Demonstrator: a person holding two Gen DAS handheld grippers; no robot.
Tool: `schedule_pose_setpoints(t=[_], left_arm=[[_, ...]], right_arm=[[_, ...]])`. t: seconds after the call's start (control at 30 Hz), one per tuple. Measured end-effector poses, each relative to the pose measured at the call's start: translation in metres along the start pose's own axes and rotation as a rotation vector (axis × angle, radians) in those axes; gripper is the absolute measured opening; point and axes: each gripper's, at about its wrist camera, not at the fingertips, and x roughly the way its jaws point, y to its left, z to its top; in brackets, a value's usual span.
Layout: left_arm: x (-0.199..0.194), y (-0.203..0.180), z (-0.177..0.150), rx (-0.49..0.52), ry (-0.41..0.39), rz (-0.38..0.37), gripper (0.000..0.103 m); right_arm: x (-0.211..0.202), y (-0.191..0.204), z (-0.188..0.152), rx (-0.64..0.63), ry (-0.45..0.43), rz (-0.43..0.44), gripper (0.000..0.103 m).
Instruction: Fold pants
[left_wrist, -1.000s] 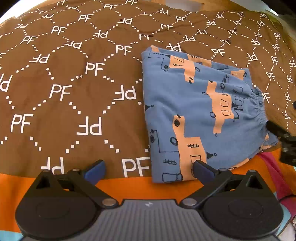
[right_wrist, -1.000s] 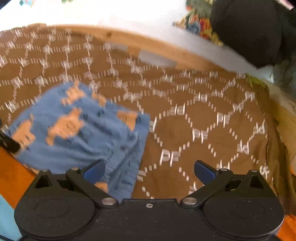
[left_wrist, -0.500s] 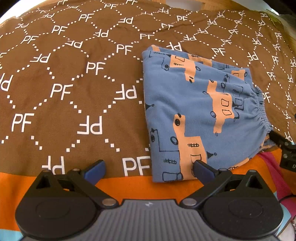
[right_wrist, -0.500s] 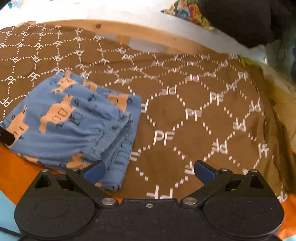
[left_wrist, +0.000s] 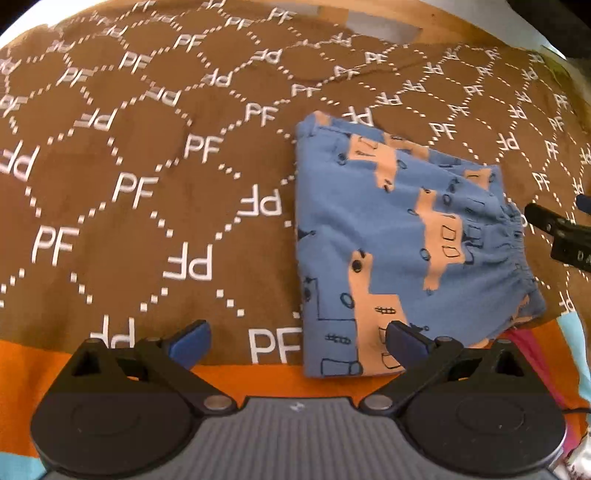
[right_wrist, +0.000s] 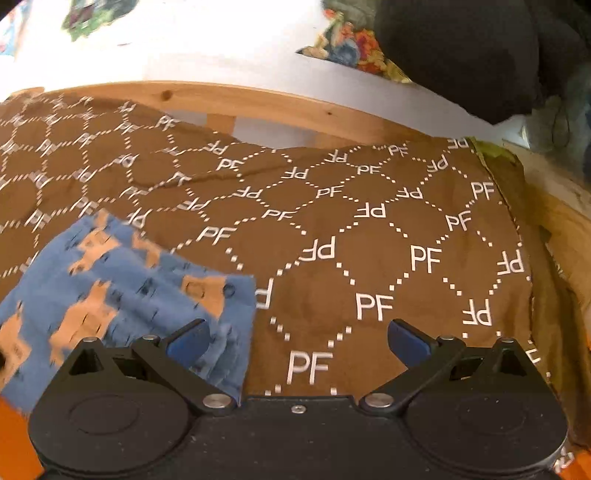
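I read my left claw as spread wide, both blue fingertips apart with nothing between them. The folded pants, blue with orange vehicle prints, lie flat on the brown PF-patterned cloth, ahead of this claw and off to its right; its right fingertip overlaps the near edge of the fold in the view, though I cannot tell if it touches. The gathered waistband faces away to the right, where part of the other gripper pokes in at the frame edge. An orange band of fabric runs under the claw just short of the pants' near corner. My right claw is likewise wide apart and holds nothing. From its camera the pants sit ahead and to its left, blurred, with the left fingertip over the waistband end; contact not resolvable. Straight ahead of this claw only the cloth, and beyond it a pale wooden rail at the far edge.
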Motion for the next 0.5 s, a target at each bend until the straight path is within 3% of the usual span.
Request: schedule_pose_setpoints(t=[0.17, 0.37, 0.5], left_arm=[[0.002, 0.003, 0.002, -0.028, -0.006, -0.005, 0.103], [0.003, 0.005, 0.001, -0.048, 0.007, -0.010, 0.103], [0.001, 0.003, 0.002, -0.054, 0.004, -0.020, 0.103]], right_arm=[[0.033, 0.003, -0.007, -0.049, 0.105, -0.026, 0.102], [0.016, -0.007, -0.013, 0.036, 0.057, -0.055, 0.102], [0.003, -0.011, -0.015, 0.058, 0.030, -0.021, 0.102]])
